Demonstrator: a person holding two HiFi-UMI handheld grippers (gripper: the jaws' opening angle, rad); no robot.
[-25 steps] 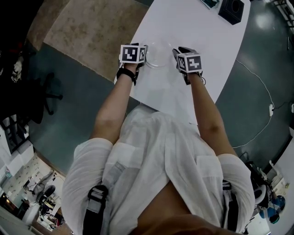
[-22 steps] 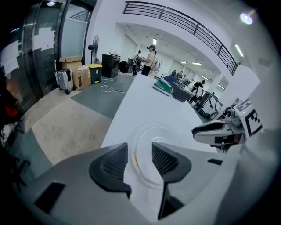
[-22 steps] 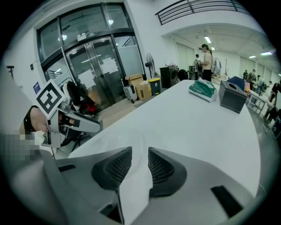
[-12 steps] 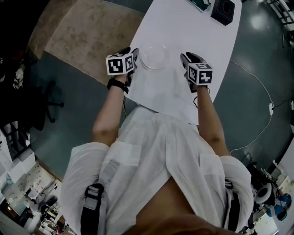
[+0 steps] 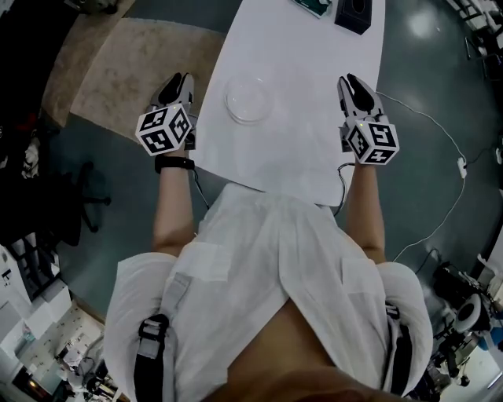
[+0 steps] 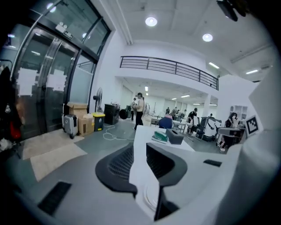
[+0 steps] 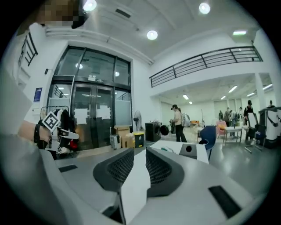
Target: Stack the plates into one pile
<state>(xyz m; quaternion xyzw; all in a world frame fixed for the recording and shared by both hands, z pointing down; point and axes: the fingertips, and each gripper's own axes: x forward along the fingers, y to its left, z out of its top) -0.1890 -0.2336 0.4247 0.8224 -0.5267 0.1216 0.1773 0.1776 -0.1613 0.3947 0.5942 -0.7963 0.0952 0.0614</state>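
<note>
Clear glass plates [image 5: 248,100] lie in one spot on the white table [image 5: 299,149]; how many I cannot tell. My left gripper [image 5: 177,85] hangs raised off the table's left edge, over the floor, well clear of the plates. My right gripper [image 5: 351,83] is raised at the table's right edge. Both pairs of jaws have just been closing and stand narrowly open with nothing between them. In the left gripper view the plates [image 6: 151,195] show low between the jaws of that gripper [image 6: 139,147]. The right gripper [image 7: 139,151] points level along the table.
A black box [image 5: 354,14] and a green item [image 5: 314,6] sit at the table's far end. A beige rug [image 5: 134,63] lies left of the table, a white cable [image 5: 440,133] on the floor to the right. People walk far off in the hall.
Both grippers have risen from beside the plates and spread apart, the left outward past the table's edge, the right toward the right edge. The plates stayed on the table.
</note>
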